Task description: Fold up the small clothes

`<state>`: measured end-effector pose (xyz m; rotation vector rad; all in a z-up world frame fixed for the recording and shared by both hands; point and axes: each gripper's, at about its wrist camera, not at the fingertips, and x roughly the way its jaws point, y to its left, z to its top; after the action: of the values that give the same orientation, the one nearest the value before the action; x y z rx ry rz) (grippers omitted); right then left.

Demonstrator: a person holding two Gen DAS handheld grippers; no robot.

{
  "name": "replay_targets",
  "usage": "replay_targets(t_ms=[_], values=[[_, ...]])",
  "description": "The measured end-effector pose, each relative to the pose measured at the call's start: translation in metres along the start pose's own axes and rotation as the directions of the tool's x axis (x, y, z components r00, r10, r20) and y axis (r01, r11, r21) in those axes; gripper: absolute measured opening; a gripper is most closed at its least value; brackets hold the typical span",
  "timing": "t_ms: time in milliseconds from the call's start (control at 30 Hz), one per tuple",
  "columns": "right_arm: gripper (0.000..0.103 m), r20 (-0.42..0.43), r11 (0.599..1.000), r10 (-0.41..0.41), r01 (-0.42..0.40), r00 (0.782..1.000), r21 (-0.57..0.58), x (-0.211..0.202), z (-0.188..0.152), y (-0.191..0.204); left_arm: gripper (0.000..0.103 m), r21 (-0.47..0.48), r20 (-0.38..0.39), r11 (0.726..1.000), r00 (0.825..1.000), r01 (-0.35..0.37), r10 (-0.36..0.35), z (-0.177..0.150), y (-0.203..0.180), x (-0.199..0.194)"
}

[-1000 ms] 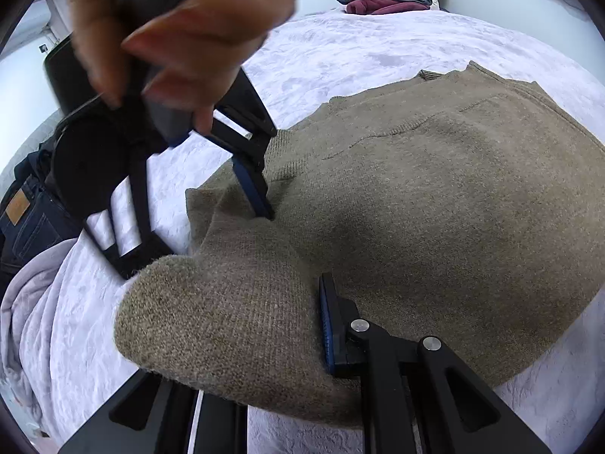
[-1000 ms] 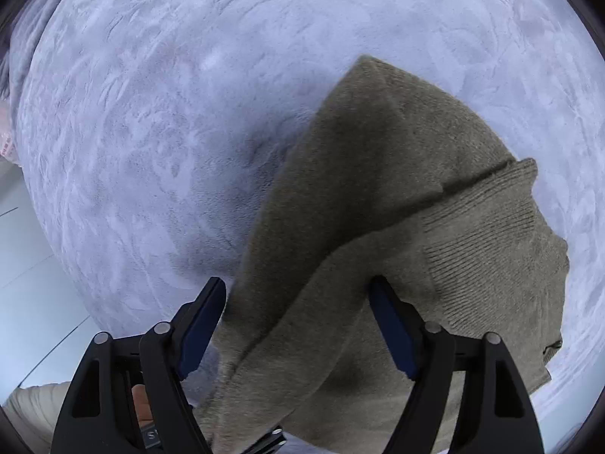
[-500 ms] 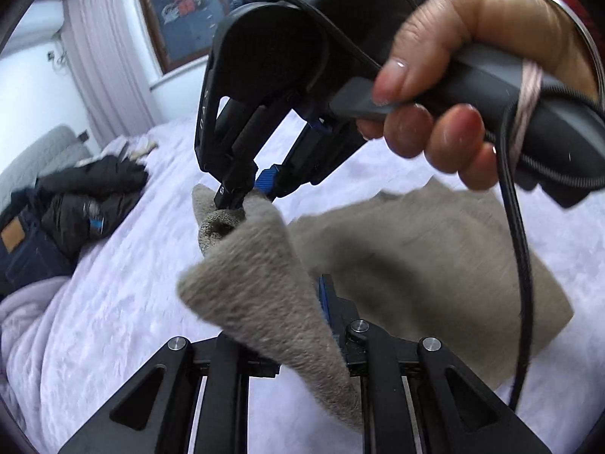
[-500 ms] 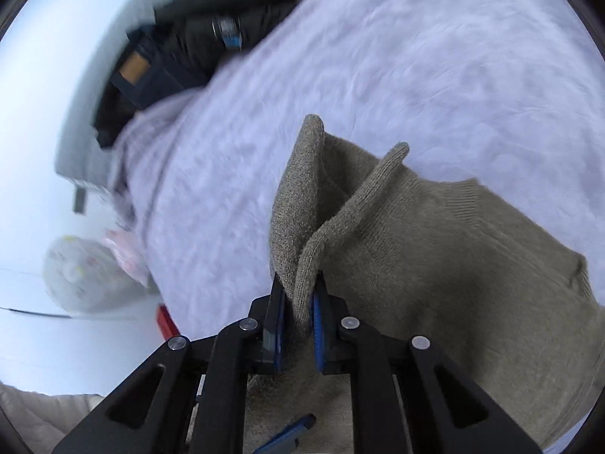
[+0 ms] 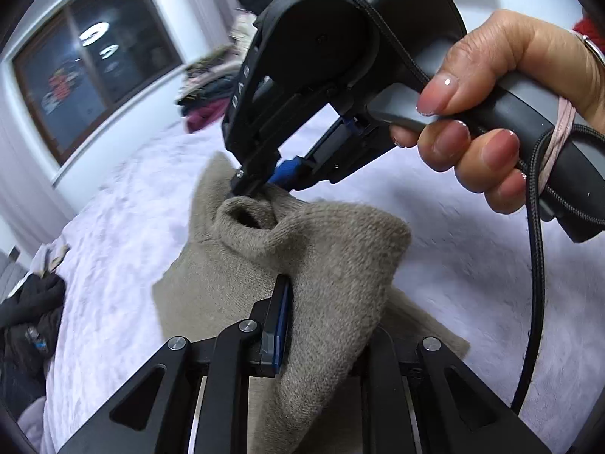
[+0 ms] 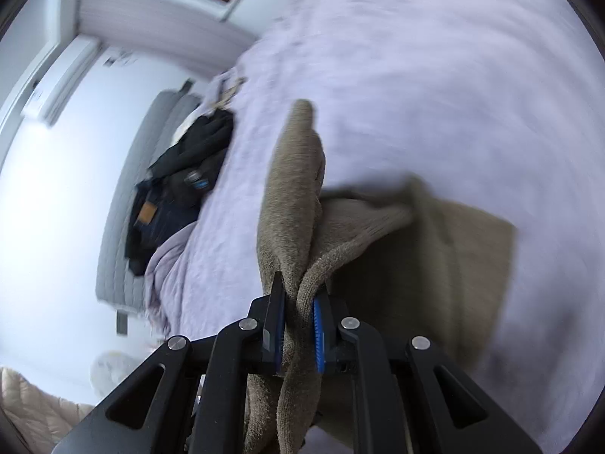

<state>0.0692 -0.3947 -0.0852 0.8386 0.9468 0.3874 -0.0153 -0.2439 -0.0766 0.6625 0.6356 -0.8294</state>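
Observation:
A small olive-brown knit sweater point(image 5: 234, 283) is held up above the lavender bed cover point(image 5: 132, 227), and its lower part trails down to the bed. At the bottom of the left wrist view my left gripper point(image 5: 302, 321) is shut on a thick fold of it; the knit hides one finger. Just beyond, a hand point(image 5: 491, 106) holds my right gripper point(image 5: 261, 185), which is shut on the ribbed edge. In the right wrist view the right gripper point(image 6: 297, 325) pinches a doubled fold of the sweater point(image 6: 291, 196), which stands up past the pads.
A heap of dark clothes point(image 5: 30, 321) lies at the bed's left side, also seen as dark clothes point(image 6: 181, 181). Folded clothes point(image 5: 208, 90) are stacked at the back under a window point(image 5: 87, 72). A black cable point(image 5: 535, 302) hangs from the right handle.
The right gripper's jaws, open around the sweater a second ago, have shut on a fold. Both grippers have raised the sweater off the bed and swung round toward the window.

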Motion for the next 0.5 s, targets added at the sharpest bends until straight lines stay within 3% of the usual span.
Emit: replay_targets(t_ms=[100,233,300,367,433,467,500], values=[[0.014,-0.002,0.993,-0.031,0.031,1.0,0.117,0.0,-0.024,-0.061,0.017,0.036,-0.061,0.999,0.998,0.033,-0.031,-0.011,-0.026,0.017],[0.022,0.018,0.968,0.03,-0.033,0.999,0.25,0.008,-0.045,-0.099,0.017,0.059,-0.104,0.998,0.994,0.036,-0.029,-0.019,-0.033,0.023],[0.043,0.058,0.947,0.086,-0.099,0.995,0.305,0.002,-0.049,-0.107,0.017,0.071,-0.103,0.997,0.994,0.04,-0.033,-0.019,-0.033,0.02],[0.05,0.103,0.93,0.137,-0.163,0.985,0.328,-0.002,-0.052,-0.108,0.017,0.079,-0.098,0.996,0.994,0.049,-0.041,-0.017,-0.026,0.017],[0.05,0.098,0.928,0.153,-0.177,0.983,0.328,-0.004,-0.052,-0.103,0.017,0.096,-0.089,0.994,0.995,0.058,-0.049,-0.018,-0.024,0.009],[0.041,0.068,0.938,0.138,-0.152,0.988,0.312,-0.001,-0.052,-0.097,0.017,0.11,-0.083,0.992,0.995,0.063,-0.054,-0.018,-0.024,0.003],[0.022,0.027,0.955,0.115,-0.118,0.993,0.273,0.004,-0.053,-0.085,0.017,0.123,-0.079,0.99,0.995,0.066,-0.056,-0.025,-0.027,0.0]])
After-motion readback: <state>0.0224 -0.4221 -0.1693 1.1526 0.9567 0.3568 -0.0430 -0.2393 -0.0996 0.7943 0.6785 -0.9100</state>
